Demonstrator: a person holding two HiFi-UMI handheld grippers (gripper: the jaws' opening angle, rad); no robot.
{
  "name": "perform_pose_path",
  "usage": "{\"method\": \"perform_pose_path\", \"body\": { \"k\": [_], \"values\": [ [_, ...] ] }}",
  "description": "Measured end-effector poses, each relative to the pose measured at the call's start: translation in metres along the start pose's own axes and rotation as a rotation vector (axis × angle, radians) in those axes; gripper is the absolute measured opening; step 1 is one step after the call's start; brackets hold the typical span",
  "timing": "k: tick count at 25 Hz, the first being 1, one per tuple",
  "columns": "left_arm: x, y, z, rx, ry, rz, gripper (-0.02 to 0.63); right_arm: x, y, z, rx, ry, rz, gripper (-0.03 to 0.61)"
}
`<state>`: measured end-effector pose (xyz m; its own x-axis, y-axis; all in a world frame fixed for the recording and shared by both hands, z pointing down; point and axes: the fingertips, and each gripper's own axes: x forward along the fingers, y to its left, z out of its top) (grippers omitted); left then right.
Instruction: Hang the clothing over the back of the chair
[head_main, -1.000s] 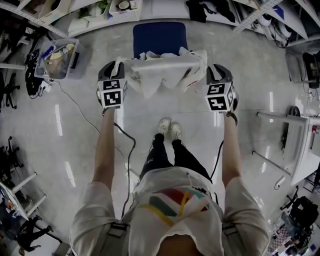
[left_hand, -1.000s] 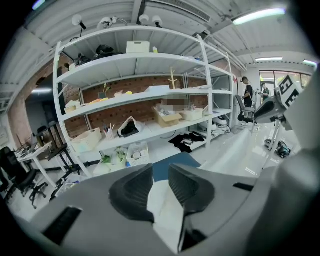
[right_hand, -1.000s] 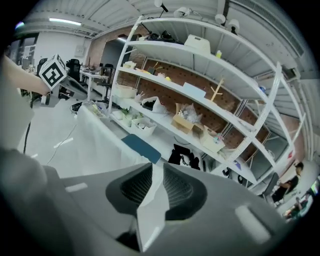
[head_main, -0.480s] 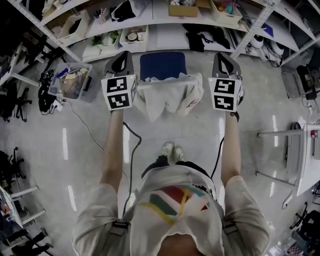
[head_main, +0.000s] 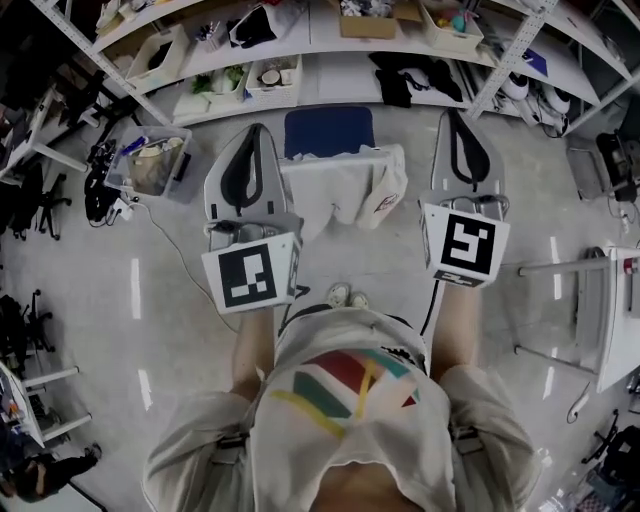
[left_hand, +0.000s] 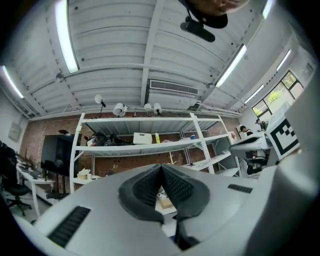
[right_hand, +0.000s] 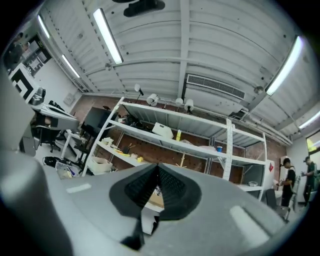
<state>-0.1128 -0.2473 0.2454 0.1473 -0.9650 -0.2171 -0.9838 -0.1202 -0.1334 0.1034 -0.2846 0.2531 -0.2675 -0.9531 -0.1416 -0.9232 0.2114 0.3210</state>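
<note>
Both my tongs are clenched on nothing: the left gripper (left_hand: 161, 169) and the right gripper (right_hand: 157, 167) each have their jaws pressed together, with only shelving (left_hand: 140, 145) beyond. In the head view the clothing (head_main: 345, 190) lies draped over the top edge of the chair (head_main: 329, 128) back, bunched toward its right end and well apart from my tongs. I judge the hanging done bar a check, so I'd hold both tongs clear above it. Only if it looks lopsided would I open one and tug the bunched end along that edge.

A clear storage bin (head_main: 152, 162) sits on the floor (head_main: 130, 300) near white shelving (head_main: 320, 62).
</note>
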Motion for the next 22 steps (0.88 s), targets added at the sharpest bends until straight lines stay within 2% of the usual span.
{"method": "perform_pose_path", "body": {
  "k": [3,6,9,12,22],
  "values": [
    [-0.022,-0.002,-0.003,-0.036,0.000,0.021,0.014,-0.026,0.008,-0.001,-0.016,-0.013,0.011,0.006],
    [-0.030,-0.001,-0.016,-0.029,0.038,0.038,0.014,-0.044,0.015,-0.018,-0.044,0.031,0.023,0.006],
    [-0.035,0.004,-0.021,-0.006,0.052,0.061,0.014,-0.055,0.034,-0.038,-0.015,0.074,0.085,0.006],
    [-0.041,0.009,-0.023,-0.003,0.056,0.071,0.014,-0.065,0.047,-0.049,0.033,0.106,0.105,0.005],
    [-0.041,0.014,-0.029,0.000,0.070,0.076,0.014,-0.061,0.051,-0.040,0.050,0.096,0.108,0.005]
  ]
}}
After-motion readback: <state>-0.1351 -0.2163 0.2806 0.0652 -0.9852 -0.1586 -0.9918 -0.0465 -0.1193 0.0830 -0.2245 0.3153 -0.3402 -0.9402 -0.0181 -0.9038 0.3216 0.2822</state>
